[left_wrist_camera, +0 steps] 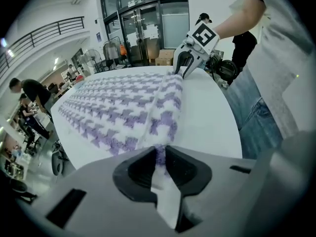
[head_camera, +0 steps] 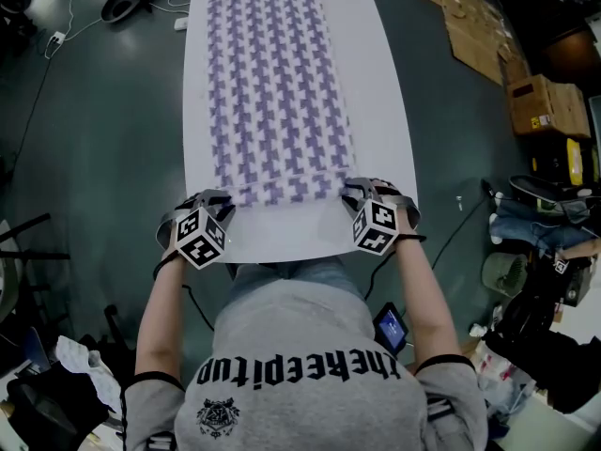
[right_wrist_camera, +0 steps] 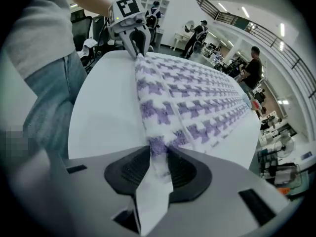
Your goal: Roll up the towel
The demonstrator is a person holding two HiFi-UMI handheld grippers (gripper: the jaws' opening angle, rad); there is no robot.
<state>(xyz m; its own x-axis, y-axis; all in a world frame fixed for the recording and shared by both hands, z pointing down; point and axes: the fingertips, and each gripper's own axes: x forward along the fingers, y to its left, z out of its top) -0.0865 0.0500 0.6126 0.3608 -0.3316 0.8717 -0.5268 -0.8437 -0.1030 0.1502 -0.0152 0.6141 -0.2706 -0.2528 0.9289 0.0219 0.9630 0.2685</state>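
Two corners of one short edge are being worked at once, so that the roll starts square across the cloth. The towel (head_camera: 272, 92) lies flat and lengthwise on the white bench (head_camera: 376, 224), its far end well away from the person. Its near edge is already turned over into a low first fold (head_camera: 286, 191). The left gripper (left_wrist_camera: 160, 164) has its jaws drawn narrow on that fold's left end, with the cloth pinched thin between the pads. The right gripper (right_wrist_camera: 159, 164) straddles the other end with its jaws standing wider. The cloth fills that gap but does not look squeezed, so I judge this a loose hold or none at all. Both grippers point steeply down at the bench, probably to keep the fold low and tight. Most of the towel is not yet rolled.
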